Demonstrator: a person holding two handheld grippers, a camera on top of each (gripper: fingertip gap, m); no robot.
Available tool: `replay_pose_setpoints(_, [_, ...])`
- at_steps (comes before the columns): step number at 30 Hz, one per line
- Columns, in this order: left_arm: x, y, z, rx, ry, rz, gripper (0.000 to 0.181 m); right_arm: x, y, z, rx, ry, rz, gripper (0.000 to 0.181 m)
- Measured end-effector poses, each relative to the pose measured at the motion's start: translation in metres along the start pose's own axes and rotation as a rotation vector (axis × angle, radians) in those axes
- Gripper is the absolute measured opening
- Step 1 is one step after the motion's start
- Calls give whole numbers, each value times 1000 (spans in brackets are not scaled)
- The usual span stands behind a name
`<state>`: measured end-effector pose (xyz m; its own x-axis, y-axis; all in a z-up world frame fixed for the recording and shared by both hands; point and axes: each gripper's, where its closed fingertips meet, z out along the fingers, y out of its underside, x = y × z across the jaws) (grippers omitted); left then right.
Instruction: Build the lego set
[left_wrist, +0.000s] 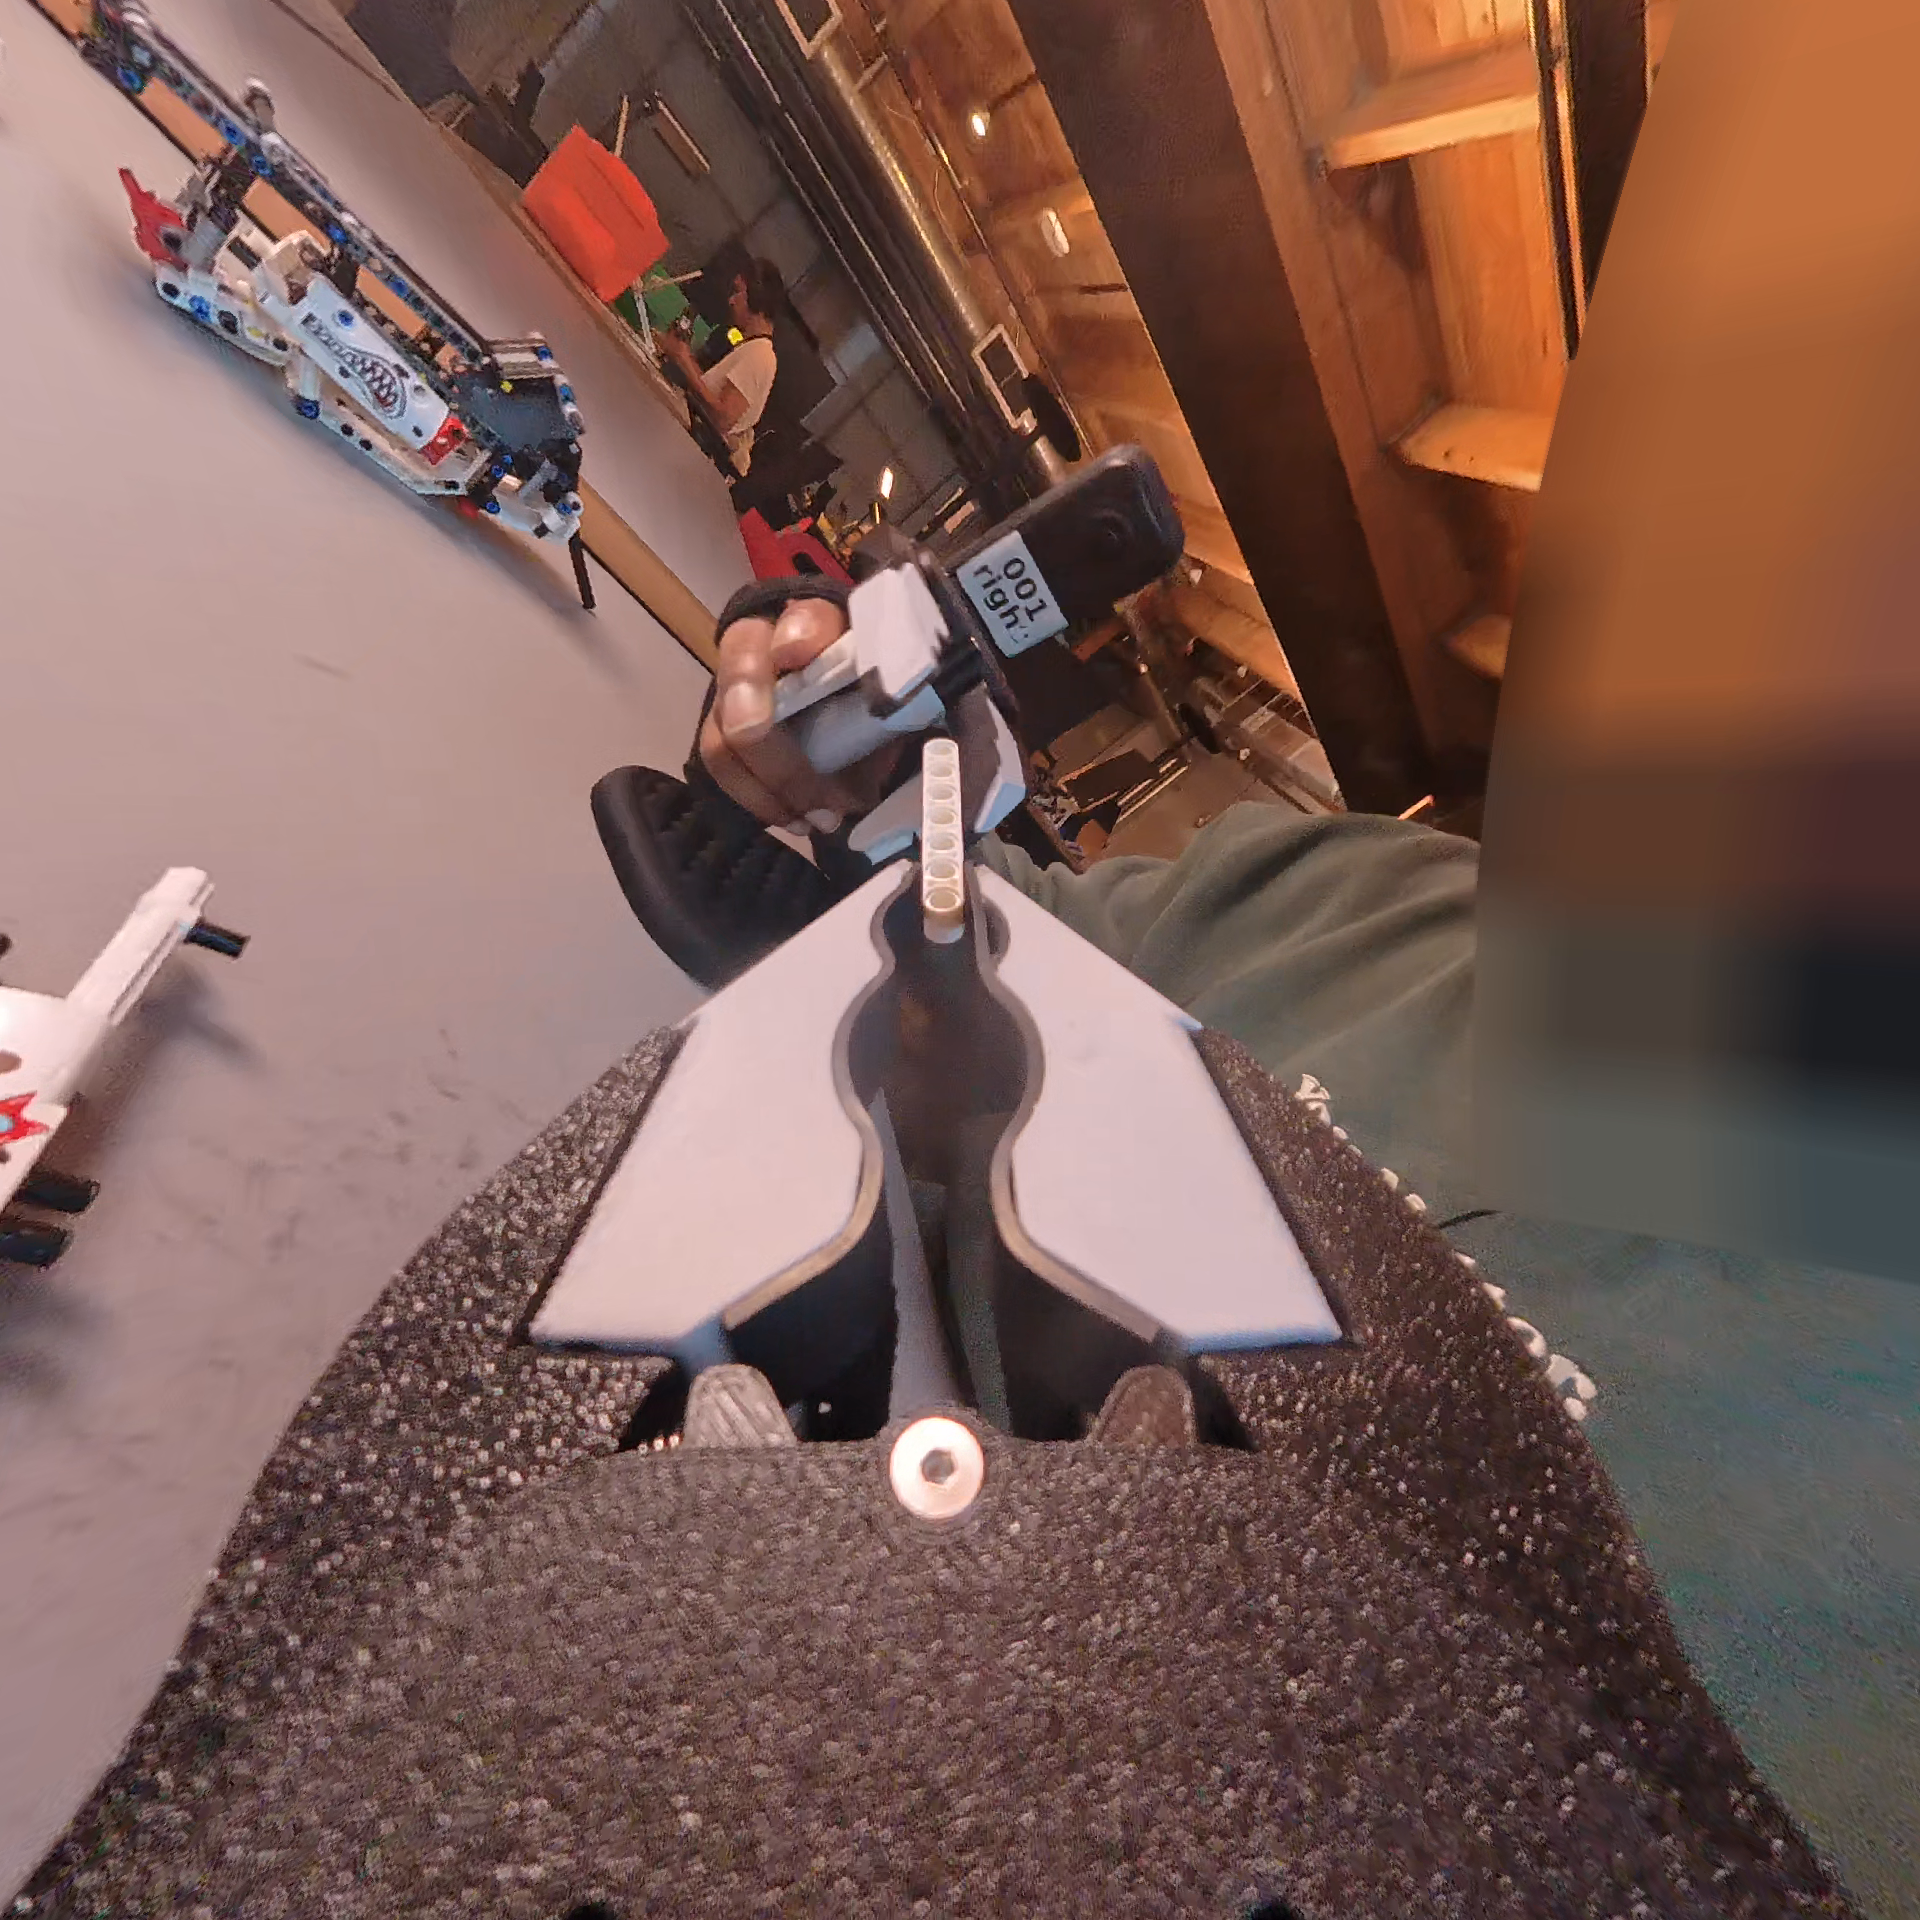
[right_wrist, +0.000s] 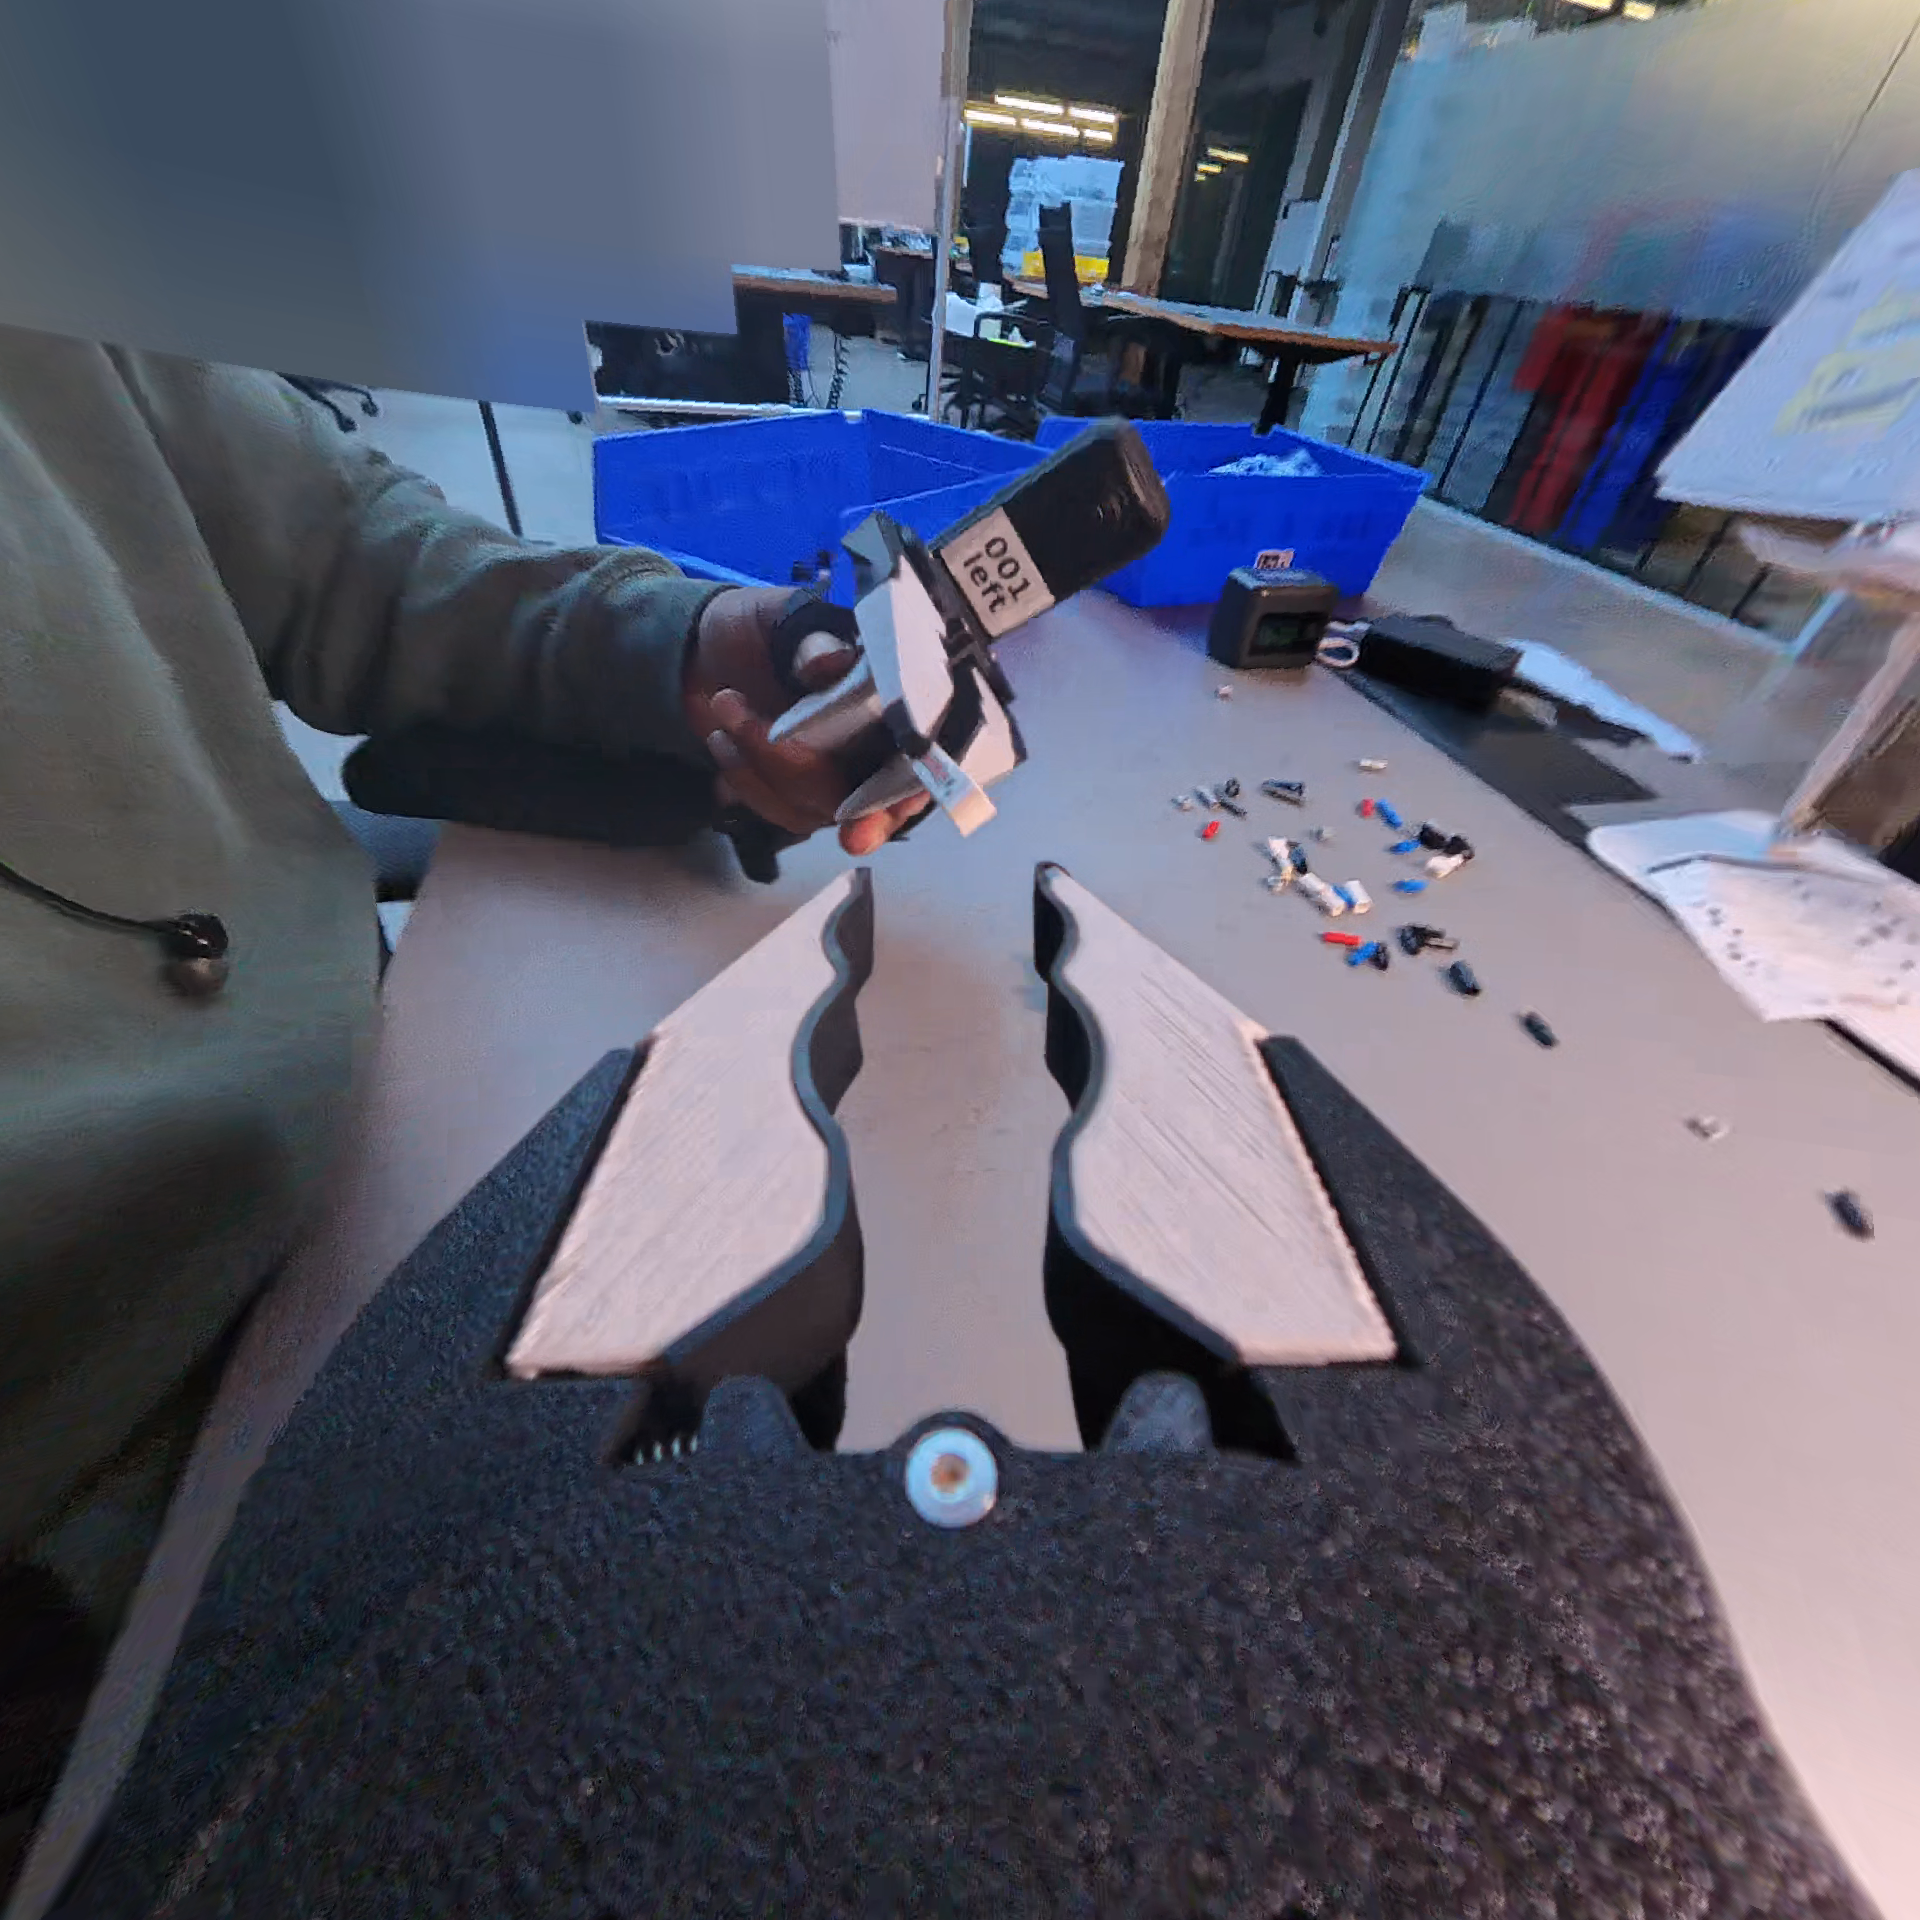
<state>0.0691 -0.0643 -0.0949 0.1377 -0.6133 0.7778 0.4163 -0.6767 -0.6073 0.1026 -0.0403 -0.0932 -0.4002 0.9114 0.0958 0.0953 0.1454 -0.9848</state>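
White beam (left_wrist: 941, 831), slim, rigid plastic with a row of round holes, sticks out at 12 o'clock from my left gripper (left_wrist: 943, 914), pinched at its lower end between the smooth grey fingers (left_wrist: 790, 1091), which are clamped on it. The gripper body is rough, speckled black foam-like texture, with a shiny bolt (left_wrist: 935, 1467) at 6 o'clock. My right gripper (right_wrist: 951, 883) is spread wide and holds nothing; its wavy black-edged, brushed-grey fingers (right_wrist: 717, 1164) hang over the smooth grey table (right_wrist: 1455, 1247). Loose pins (right_wrist: 1340, 883), tiny, in black, blue, red and white, lie scattered at 2 o'clock of the right gripper, well apart from it. Partly built white model (left_wrist: 353, 364) with a long studded boom lies at 10 o'clock in the left view. Blue plastic bins (right_wrist: 779, 488) stand at 12 o'clock at the far table edge.
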Motion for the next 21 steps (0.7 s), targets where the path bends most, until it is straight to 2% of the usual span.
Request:
replay_pose_setpoints(5, [-9, 0, -4, 20, -10, -60, 7, 4, 0, 23, -25, -18, -115, 27])
replay_pose_setpoints(8, [-12, 0, -7, 28, -16, -71, 7, 5, 4, 32, -31, -41, -115, 20])
replay_pose_setpoints(10, [-12, -1, -10, 37, -13, -78, 8, 7, 5, 34, -31, -39, -101, 13])
replay_pose_setpoints(19, [-11, -5, -15, 70, 5, -91, 8, 7, 7, 41, -31, -35, -133, 9])
replay_pose_setpoints(20, [-11, -8, -17, 90, -3, -72, 9, 7, 6, 42, -18, -36, -126, 8])
replay_pose_setpoints(21, [-10, -13, -19, 116, -4, -52, 17, 8, 5, 42, -1, -37, -114, 8])
